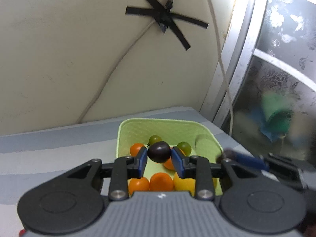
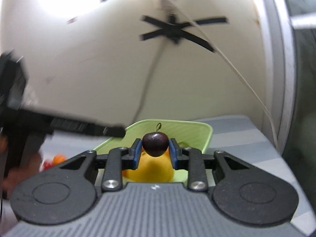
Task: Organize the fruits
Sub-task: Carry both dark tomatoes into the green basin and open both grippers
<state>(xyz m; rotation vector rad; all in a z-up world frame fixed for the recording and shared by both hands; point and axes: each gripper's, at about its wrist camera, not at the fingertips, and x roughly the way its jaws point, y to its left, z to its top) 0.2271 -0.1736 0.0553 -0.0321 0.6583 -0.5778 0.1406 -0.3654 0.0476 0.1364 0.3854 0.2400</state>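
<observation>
Each gripper has matte black linkage arms, a ribbed grey body and flat blue pads. The left gripper (image 1: 159, 156) pinches a smooth, glossy dark plum-coloured fruit (image 1: 159, 151), round as a cherry, above the green basket (image 1: 169, 125). The right gripper (image 2: 155, 150) likewise clamps a dark cherry (image 2: 155, 144) with a thin curled stem, held over the near part of the same basket.

The basket is pale green plastic, rounded at its corners, with a finely textured inner wall. Inside lie smooth orange fruits (image 1: 160, 181), a yellow one (image 1: 183, 182) along the near edge, and two green grapes (image 1: 184, 147) toward the far wall (one partly hidden behind the held fruit).

It sits on a grey-and-blue striped cloth (image 1: 49, 146) near the far right corner. Behind rises a cream wall with crossed black tape (image 1: 165, 19) and a white cable (image 1: 217, 43); a metal-framed patterned-glass door (image 1: 280, 63) stands to the right.
</observation>
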